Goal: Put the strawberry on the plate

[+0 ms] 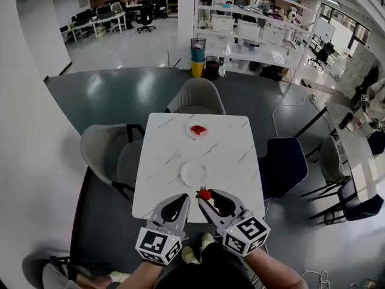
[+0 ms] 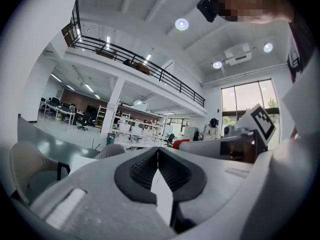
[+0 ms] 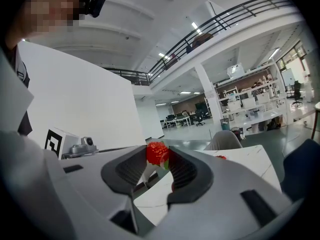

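White square marble-look table (image 1: 174,161) with grey veining fills the middle of the head view. We tag three chairs round it: a light grey shell chair (image 1: 195,96) at the far side, a second light grey chair (image 1: 105,149) at the left, and a dark blue padded chair (image 1: 283,166) at the right.

Writing: each gripper's cube carries black-and-white square marker patterns (image 1: 246,233) (patterns only, nothing we can read as words).

The right gripper (image 3: 159,156), grey with dark ribbed pads, is clamped on the red strawberry (image 3: 156,151). The jaws stand fairly wide, with the fruit pinched at the very tips and a bit of green leaf showing at its lower right side.

The left gripper (image 2: 158,151), same grey build, has its jaws together with the tips meeting and nothing between them. It sits just beside the right one at the near edge of the table.

The empty white round plate (image 1: 194,174) lies on the near half of the table. A small white plate with red strawberries on it (image 1: 198,129) lies on the far half, well apart from the grippers.

In the head view we see the held strawberry up in the jaws, just beside the near right rim of the empty plate and not on it.
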`<control>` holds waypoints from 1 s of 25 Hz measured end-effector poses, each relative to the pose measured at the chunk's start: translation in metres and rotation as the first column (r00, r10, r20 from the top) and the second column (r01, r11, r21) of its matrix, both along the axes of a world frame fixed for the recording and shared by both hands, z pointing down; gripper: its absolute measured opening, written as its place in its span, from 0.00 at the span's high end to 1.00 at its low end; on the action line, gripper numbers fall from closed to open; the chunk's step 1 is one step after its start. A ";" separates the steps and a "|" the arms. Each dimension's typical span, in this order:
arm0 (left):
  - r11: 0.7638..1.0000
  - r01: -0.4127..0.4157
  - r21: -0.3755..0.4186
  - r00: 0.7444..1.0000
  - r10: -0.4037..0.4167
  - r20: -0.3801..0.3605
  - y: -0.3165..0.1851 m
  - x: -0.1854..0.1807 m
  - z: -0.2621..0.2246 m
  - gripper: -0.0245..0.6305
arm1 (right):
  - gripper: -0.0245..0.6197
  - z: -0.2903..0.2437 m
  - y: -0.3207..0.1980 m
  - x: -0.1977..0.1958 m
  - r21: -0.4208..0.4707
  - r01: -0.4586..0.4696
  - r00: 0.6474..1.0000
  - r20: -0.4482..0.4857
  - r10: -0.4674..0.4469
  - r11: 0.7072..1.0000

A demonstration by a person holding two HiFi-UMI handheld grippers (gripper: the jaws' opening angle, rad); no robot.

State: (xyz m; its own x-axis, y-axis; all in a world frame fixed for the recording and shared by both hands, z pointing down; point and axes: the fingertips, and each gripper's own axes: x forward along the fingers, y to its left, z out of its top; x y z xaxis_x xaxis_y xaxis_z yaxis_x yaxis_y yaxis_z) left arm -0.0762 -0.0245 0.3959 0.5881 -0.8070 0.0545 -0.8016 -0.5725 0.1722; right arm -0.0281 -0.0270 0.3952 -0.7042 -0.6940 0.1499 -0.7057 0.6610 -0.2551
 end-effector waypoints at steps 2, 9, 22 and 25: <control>1.000 0.000 0.002 1.000 0.000 -0.001 -0.015 -0.004 0.004 0.95 | 0.75 0.004 -0.015 -0.004 -0.001 -0.005 1.000 -0.006 0.005 1.000; 1.000 0.014 0.000 1.000 -0.014 -0.004 -0.067 -0.007 0.025 0.95 | 0.75 0.033 -0.068 -0.008 -0.042 0.008 1.000 -0.029 -0.010 0.999; 0.994 0.073 -0.080 0.995 -0.067 0.069 -0.162 0.006 0.082 0.95 | 0.75 0.112 -0.168 0.003 -0.157 0.061 0.995 -0.074 -0.073 0.986; 0.991 0.078 -0.106 0.994 -0.069 0.087 -0.173 0.005 0.097 0.95 | 0.75 0.142 -0.180 0.003 -0.207 0.065 0.990 -0.106 -0.089 0.976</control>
State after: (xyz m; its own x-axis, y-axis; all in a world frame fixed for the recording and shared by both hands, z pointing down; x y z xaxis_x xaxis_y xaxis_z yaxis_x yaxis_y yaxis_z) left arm -0.0709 -0.1972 0.4931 0.5172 -0.8345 0.1903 -0.8549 -0.4931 0.1613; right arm -0.0250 -0.2074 0.5372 -0.7244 -0.5852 0.3644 -0.6870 0.6572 -0.3100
